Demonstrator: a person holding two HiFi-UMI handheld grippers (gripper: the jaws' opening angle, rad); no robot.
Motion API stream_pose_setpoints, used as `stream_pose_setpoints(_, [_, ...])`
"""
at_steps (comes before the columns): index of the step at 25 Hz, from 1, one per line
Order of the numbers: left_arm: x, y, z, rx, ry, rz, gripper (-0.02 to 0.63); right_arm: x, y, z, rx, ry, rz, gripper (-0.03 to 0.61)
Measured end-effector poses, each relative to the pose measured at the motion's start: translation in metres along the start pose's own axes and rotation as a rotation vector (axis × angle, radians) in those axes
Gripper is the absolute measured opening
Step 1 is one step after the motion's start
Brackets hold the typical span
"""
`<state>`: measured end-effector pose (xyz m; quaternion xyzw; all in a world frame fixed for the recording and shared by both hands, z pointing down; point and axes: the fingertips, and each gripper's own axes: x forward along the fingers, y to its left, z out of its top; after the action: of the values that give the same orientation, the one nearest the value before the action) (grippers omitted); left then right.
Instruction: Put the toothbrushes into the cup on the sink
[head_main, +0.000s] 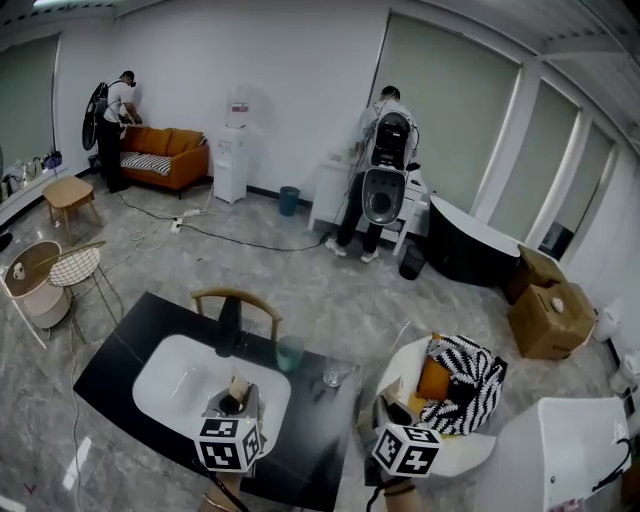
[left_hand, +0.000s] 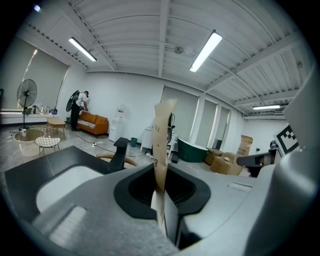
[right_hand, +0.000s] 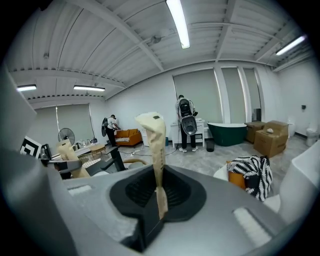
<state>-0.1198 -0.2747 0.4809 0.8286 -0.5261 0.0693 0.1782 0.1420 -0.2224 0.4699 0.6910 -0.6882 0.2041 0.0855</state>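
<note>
Left gripper (left_hand: 161, 200): jaws clamped on a paper-sleeved toothbrush (left_hand: 161, 142), which stands upright out of the grip. Right gripper (right_hand: 159, 200): pinched tight on a second toothbrush (right_hand: 155, 145) in a tan wrapper, also upright, top leaning a little left. Neither brush is in the cup yet

Cup (head_main: 290, 353): greenish tumbler on the black counter (head_main: 115, 365), just right of the white sink (head_main: 165, 375) and near the black faucet (head_main: 229, 325). A clear glass (head_main: 337, 376) sits just right of it. I take the tumbler as the target but cannot be sure

Both grippers sit at the near edge, the left one at the basin's near rim, the right one by the counter's right end

Step in hand, as I read it: carrying the brushes to the cup. To do it well:
- go one at a time, left first since it looks closer
- centre the brush over the mouth and get its lower end below the rim before easing the grip
- how much sticks out below the jaws is hidden, so descend slowly
- avoid nudging the rim; a light tumbler may tip
- hold the right gripper back until the left is clear
</note>
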Motion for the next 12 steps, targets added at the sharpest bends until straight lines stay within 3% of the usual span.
stream_pose_setpoints(12, [0.026, -0.006, -0.007, 0.002, 0.039, 0.033, 0.037, 0.026, -0.027, 0.006, 0.068, -0.004, 0.04, 0.034])
